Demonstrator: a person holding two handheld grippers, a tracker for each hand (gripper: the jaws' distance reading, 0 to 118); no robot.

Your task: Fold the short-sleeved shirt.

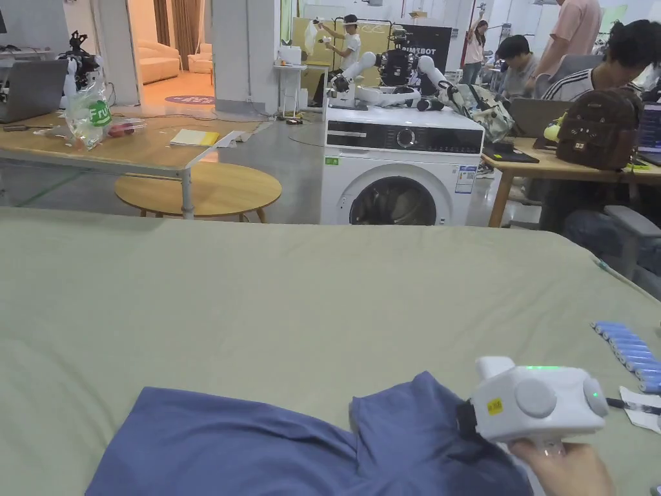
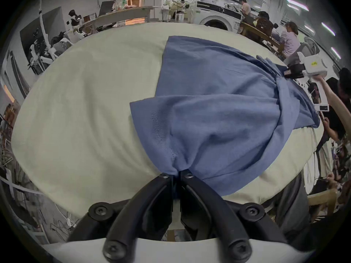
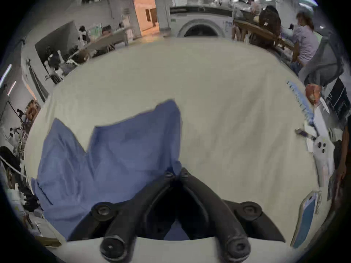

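A blue short-sleeved shirt [image 1: 258, 445] lies partly folded on the pale green table cover [image 1: 290, 290], near the front edge. In the left gripper view the shirt [image 2: 218, 105] spreads away from my left gripper [image 2: 177, 172], whose jaws are shut on a bunched edge of it. My right gripper [image 1: 461, 416], a white unit held by a hand, pinches the shirt's right side. In the right gripper view its black jaws [image 3: 176, 174] are closed on a fold of the shirt [image 3: 114, 153]. The right gripper [image 2: 293, 72] also appears far off in the left gripper view, at the shirt's other end.
A row of blue cylinders [image 1: 629, 352] and a paper slip [image 1: 642, 407] lie on the right part of the table. Beyond the far edge stand a washing machine [image 1: 400, 168], a round wooden table [image 1: 200, 190] and desks with seated people [image 1: 607, 64].
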